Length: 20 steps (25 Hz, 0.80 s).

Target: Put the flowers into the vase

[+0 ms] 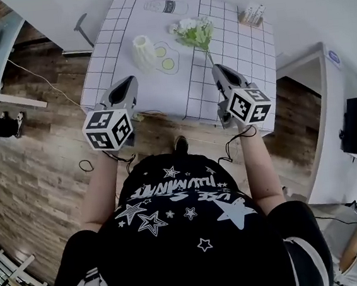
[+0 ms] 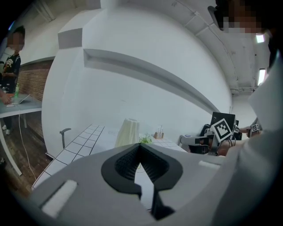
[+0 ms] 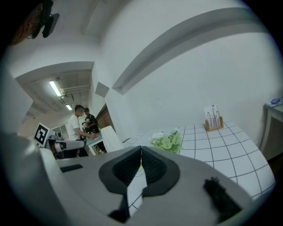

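A bunch of white and green flowers (image 1: pixel 193 33) lies on the checked tablecloth, its stem pointing toward the near edge. A white ribbed vase (image 1: pixel 145 52) stands upright to the left of it. My left gripper (image 1: pixel 128 82) hovers shut and empty over the table's near left edge, short of the vase (image 2: pixel 127 133). My right gripper (image 1: pixel 217 70) is shut and empty near the flower stem's end; the flowers (image 3: pixel 167 140) lie just ahead of its jaws. The vase (image 3: pixel 111 138) shows at the left in the right gripper view.
The table (image 1: pixel 245 56) has a white grid cloth with a small wooden holder (image 1: pixel 251 15) at its far right corner. Wooden floor lies to the left. A white cabinet (image 1: pixel 325 124) stands at the right. People stand by another table (image 3: pixel 86 123) in the background.
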{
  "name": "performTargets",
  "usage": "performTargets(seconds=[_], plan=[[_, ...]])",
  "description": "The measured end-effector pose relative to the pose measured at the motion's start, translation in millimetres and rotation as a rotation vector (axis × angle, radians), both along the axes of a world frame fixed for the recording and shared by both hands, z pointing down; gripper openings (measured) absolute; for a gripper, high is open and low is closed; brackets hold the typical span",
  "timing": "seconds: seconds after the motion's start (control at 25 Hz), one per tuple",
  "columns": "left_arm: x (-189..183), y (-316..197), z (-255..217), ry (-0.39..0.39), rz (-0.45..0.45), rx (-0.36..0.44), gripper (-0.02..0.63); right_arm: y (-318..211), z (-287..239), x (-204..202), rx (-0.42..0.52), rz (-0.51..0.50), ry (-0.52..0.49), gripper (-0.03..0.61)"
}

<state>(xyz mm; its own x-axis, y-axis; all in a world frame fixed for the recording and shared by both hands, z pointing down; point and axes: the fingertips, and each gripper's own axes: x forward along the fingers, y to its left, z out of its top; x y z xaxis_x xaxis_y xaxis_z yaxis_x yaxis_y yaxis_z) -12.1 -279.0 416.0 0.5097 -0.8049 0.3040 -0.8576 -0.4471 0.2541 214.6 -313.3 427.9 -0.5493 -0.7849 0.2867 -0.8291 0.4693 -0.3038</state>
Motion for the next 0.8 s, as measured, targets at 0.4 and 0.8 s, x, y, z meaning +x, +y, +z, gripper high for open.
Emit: performTargets(seconds=[0.4,0.8], plan=[[4.5,2.3,5.9,-0.039,-0.089,0.022,0.009,-14.8,14.7,-3.2,-0.024,-0.083,-0.028,0.012],[-6.7,-20.3,13.3,-0.046,-0.030,0.031,0.116,-21.6,5.9,-19.0,-0.025,-0.061,-0.014,0.012]])
